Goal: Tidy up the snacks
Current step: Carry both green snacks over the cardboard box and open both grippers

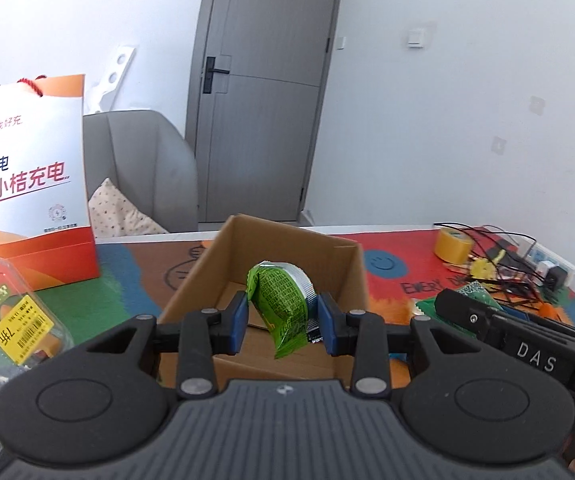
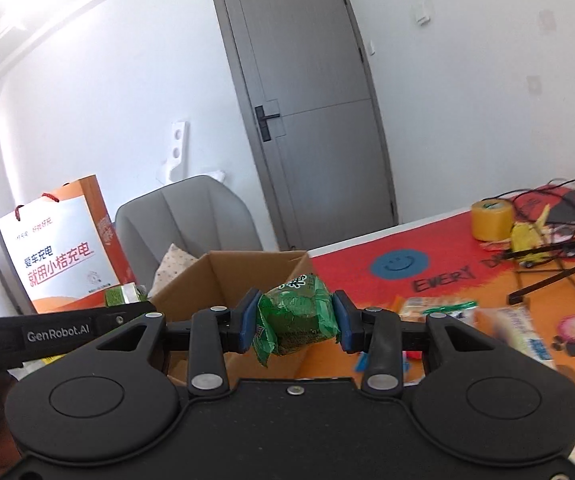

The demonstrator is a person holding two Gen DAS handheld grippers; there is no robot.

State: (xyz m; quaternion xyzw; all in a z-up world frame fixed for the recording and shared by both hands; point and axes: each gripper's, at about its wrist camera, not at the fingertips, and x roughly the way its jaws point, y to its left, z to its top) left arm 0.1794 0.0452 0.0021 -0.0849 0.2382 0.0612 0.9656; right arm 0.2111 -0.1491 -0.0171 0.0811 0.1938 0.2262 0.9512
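My left gripper (image 1: 283, 320) is shut on a green snack packet (image 1: 283, 304) with a silver end, held over the open cardboard box (image 1: 339, 264). My right gripper (image 2: 296, 322) is shut on a second green snack packet (image 2: 297, 314), just right of the same box (image 2: 223, 276), above its right wall. The left gripper's packet also shows at the left of the right wrist view (image 2: 121, 295). Several more snack packets (image 2: 439, 306) lie on the colourful table mat to the right of the box.
An orange-and-white paper bag (image 1: 27, 184) stands at the left of the table. A clear plastic pack with a yellow label (image 1: 19, 320) lies in front of it. A yellow tape roll (image 2: 491, 220) and tangled black cables (image 2: 559, 248) sit at the far right. A grey chair (image 2: 183, 224) stands behind.
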